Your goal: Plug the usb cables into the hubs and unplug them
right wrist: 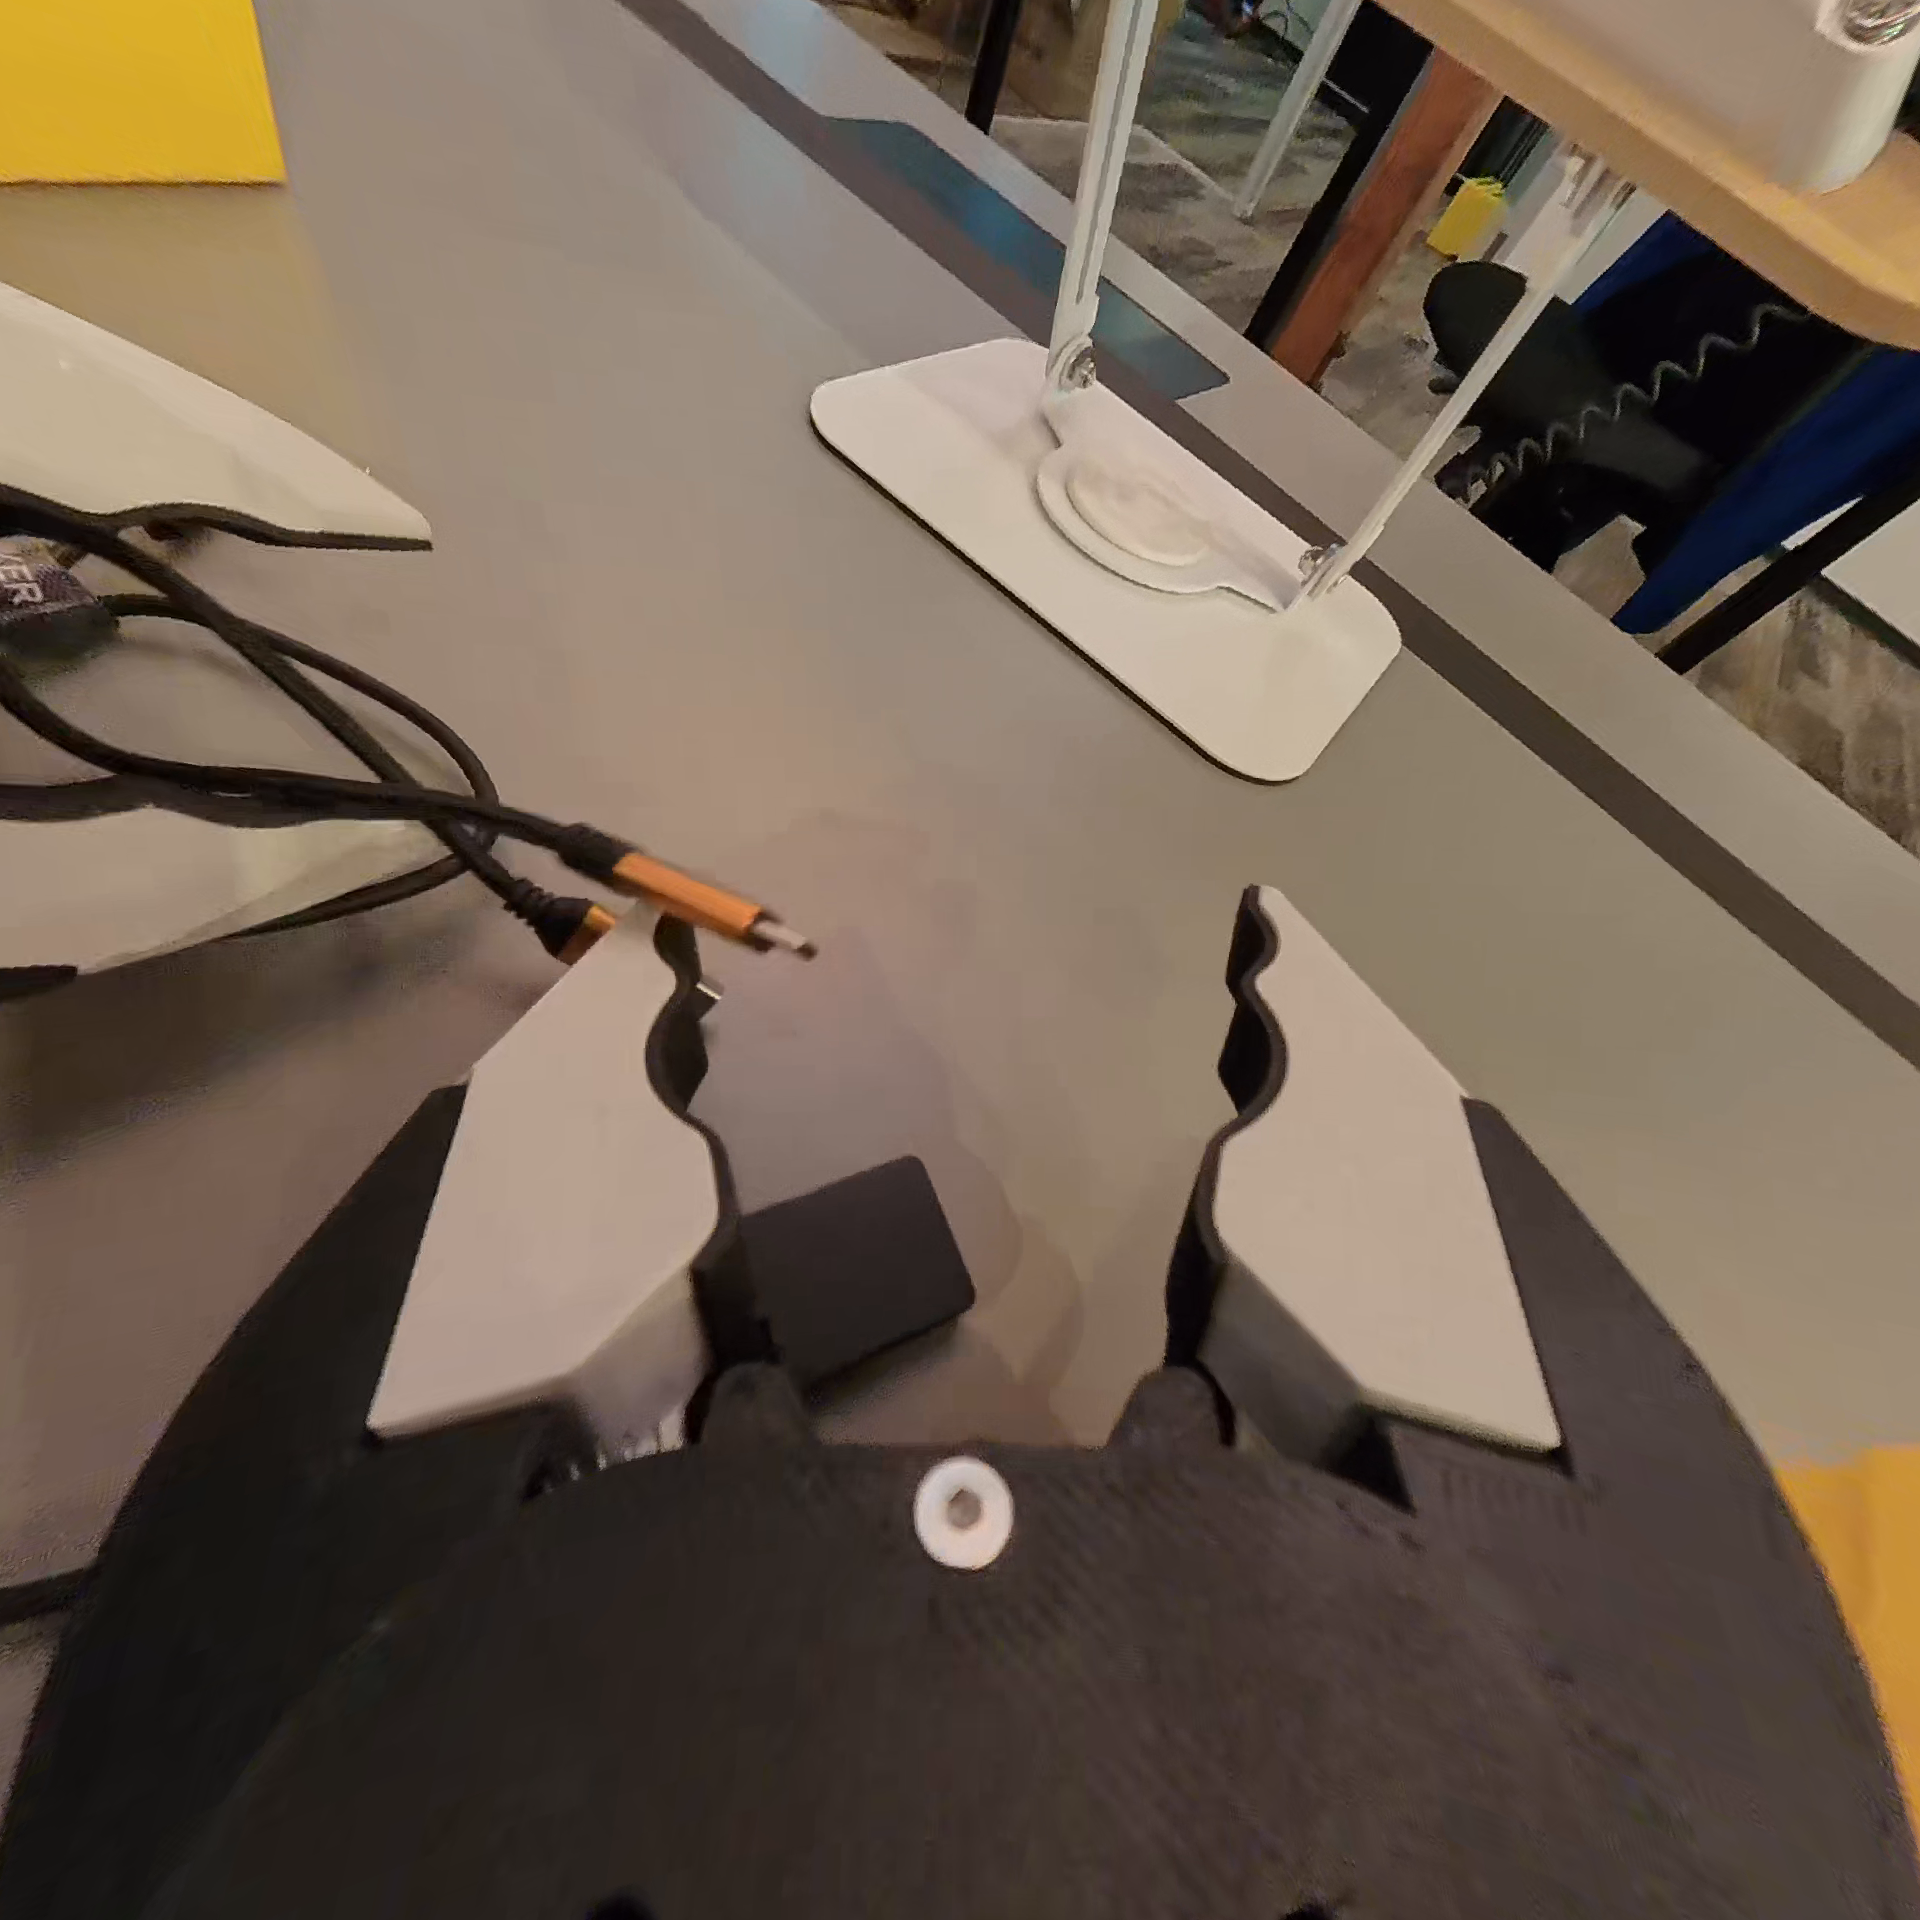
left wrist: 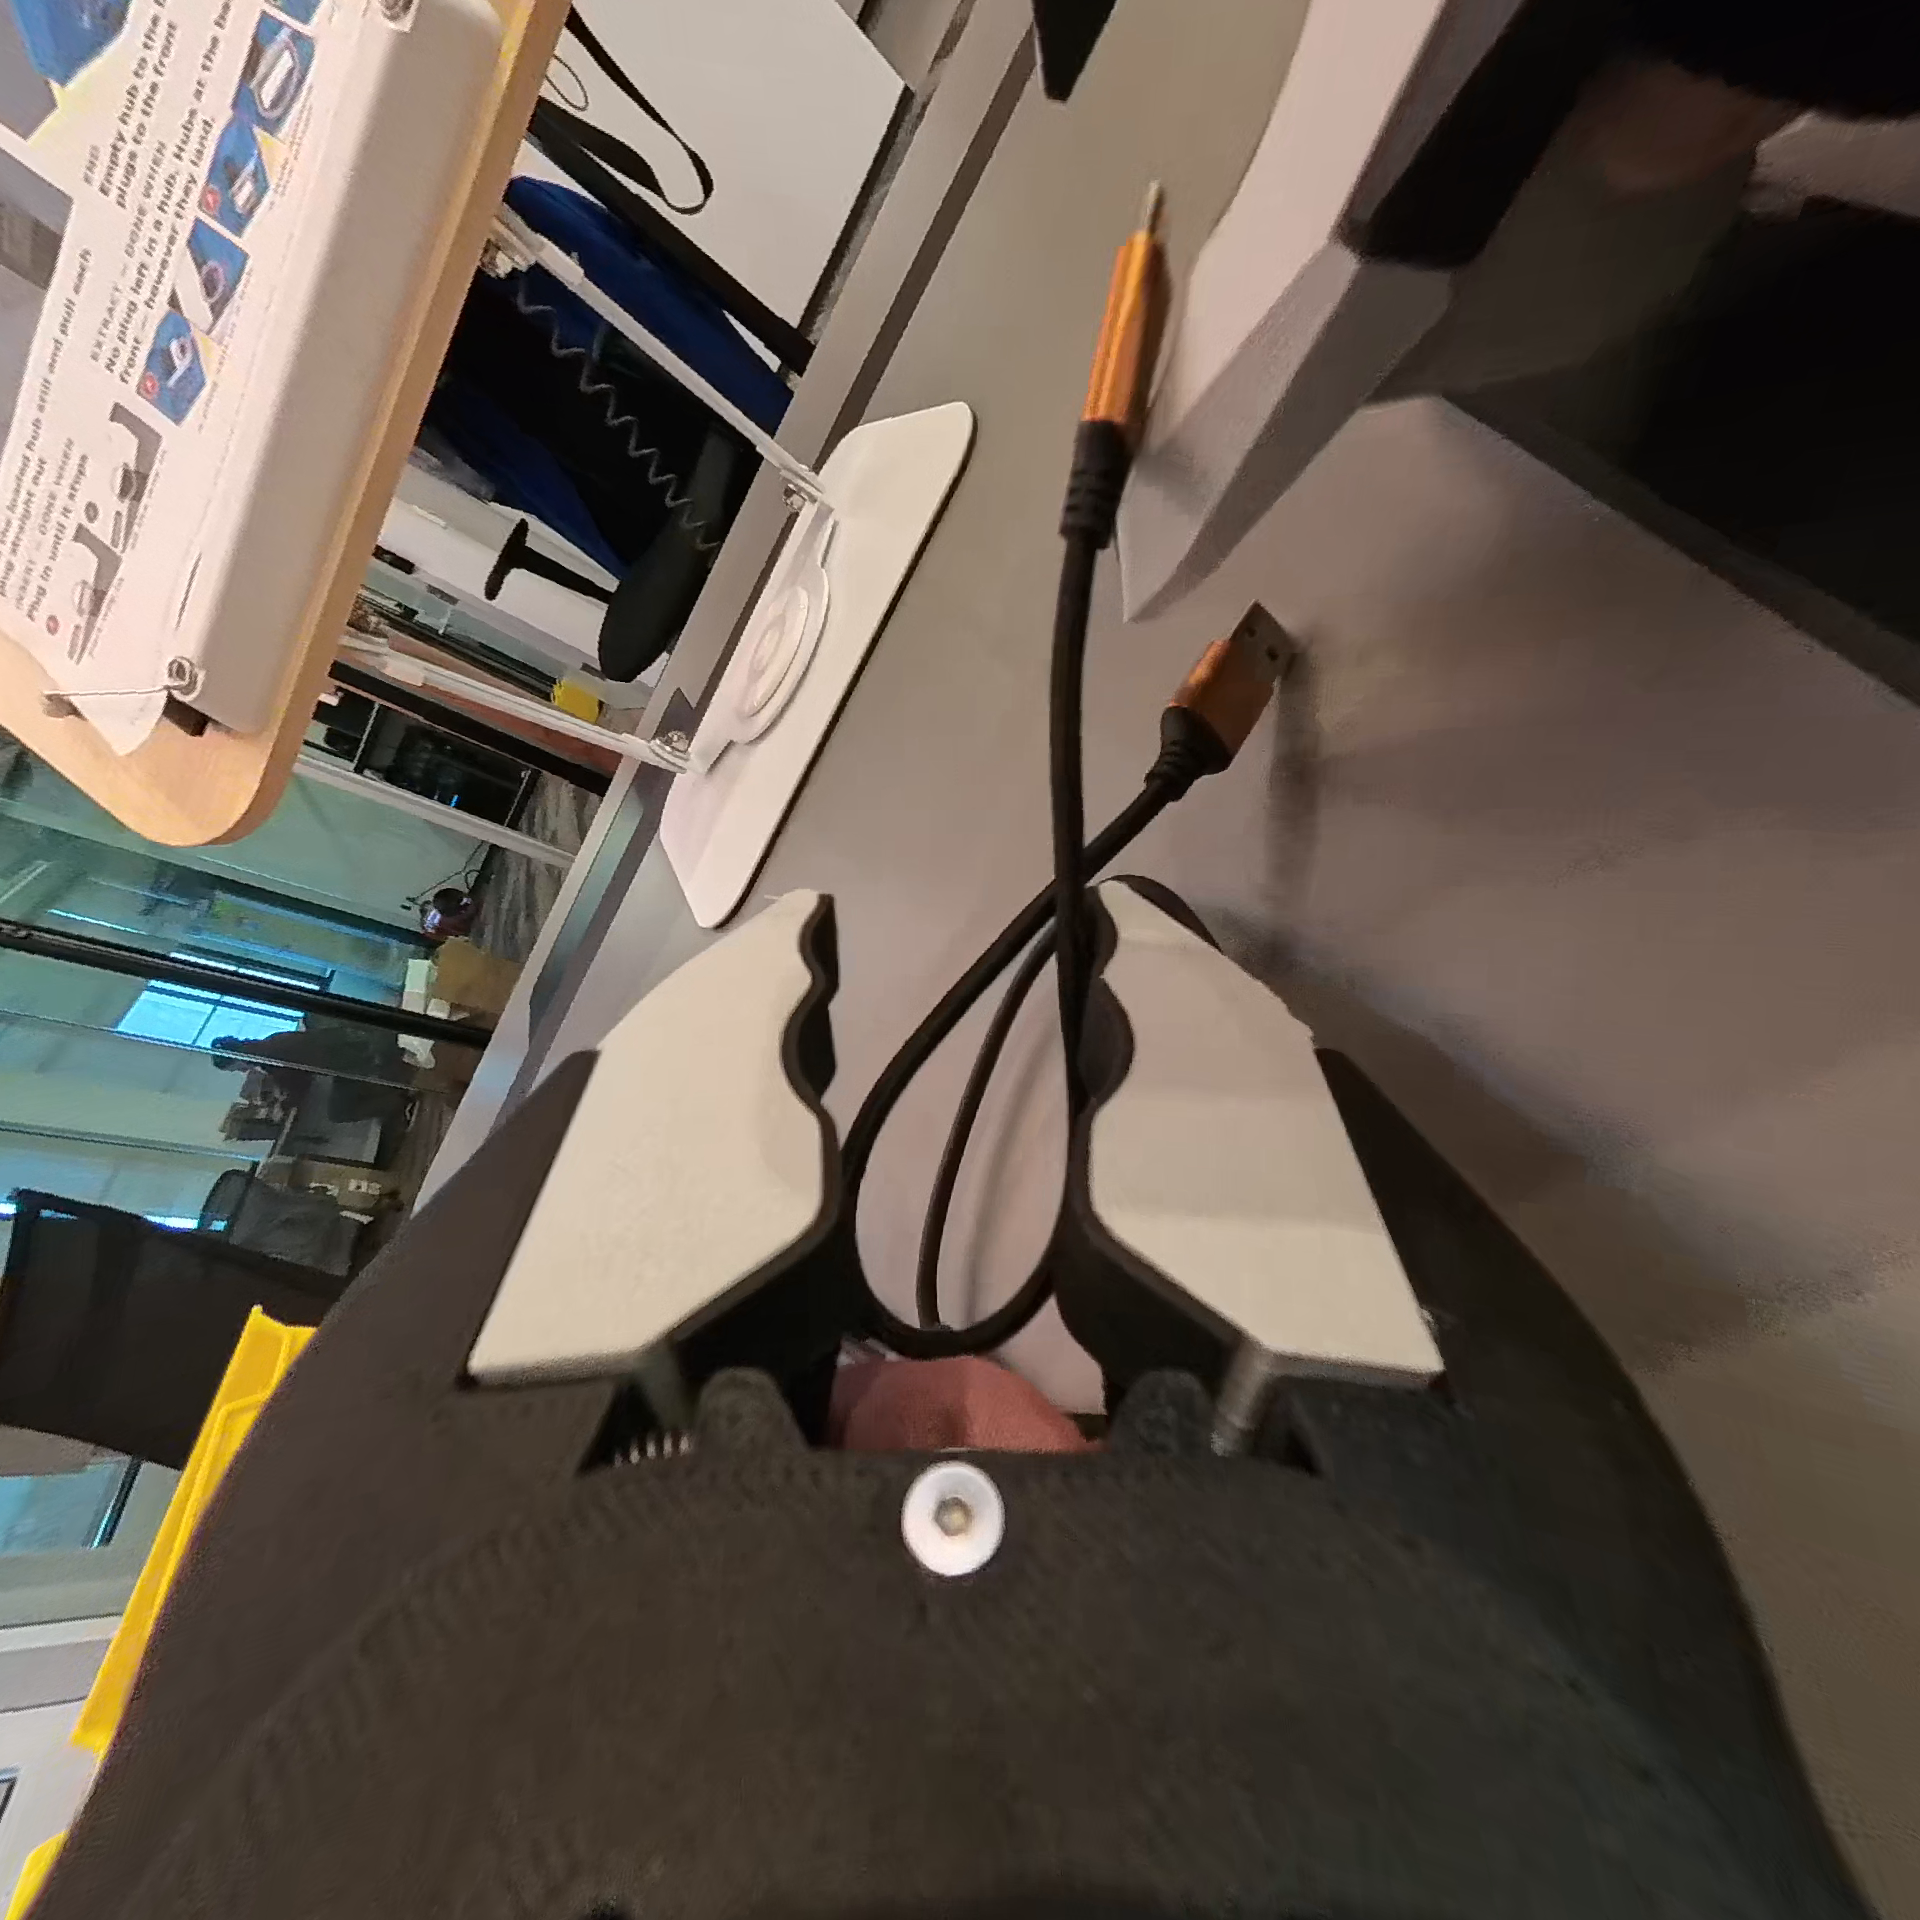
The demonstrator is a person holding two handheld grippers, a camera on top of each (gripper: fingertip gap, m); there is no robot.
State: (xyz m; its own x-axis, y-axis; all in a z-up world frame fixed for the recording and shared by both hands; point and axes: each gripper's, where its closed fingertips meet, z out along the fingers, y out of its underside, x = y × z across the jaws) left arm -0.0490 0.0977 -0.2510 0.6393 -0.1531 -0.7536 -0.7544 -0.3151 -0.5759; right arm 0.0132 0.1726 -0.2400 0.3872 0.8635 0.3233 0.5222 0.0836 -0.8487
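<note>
Your black USB cable [left wrist: 1075, 665] loops between the left gripper [left wrist: 966, 935] fingers, orange plugs free on the grey table [left wrist: 1558, 1039]; whether that gripper actually pinches it, can't tell. Your right gripper [right wrist: 961, 945] is spread wide, grasping nothing, over a small black block [right wrist: 862, 1262] half hidden behind its left finger [right wrist: 551, 1195].

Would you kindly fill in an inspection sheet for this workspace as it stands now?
Surface: grey table, mostly bare.
Job's things: two orange-collared USB plugs, the long plug and the short plug, both unplugged; small black block, possibly a hub, lies between the right gripper's fingers.
Clutter: white stand base holding a wooden board with a printed sheet; yellow object.
Grippers: left gripper open around the cable loop; right gripper open, holding nothing.
Cables: black cables crossing, unknotted.
Surroundings: office chairs and floor beyond the table edge.
</note>
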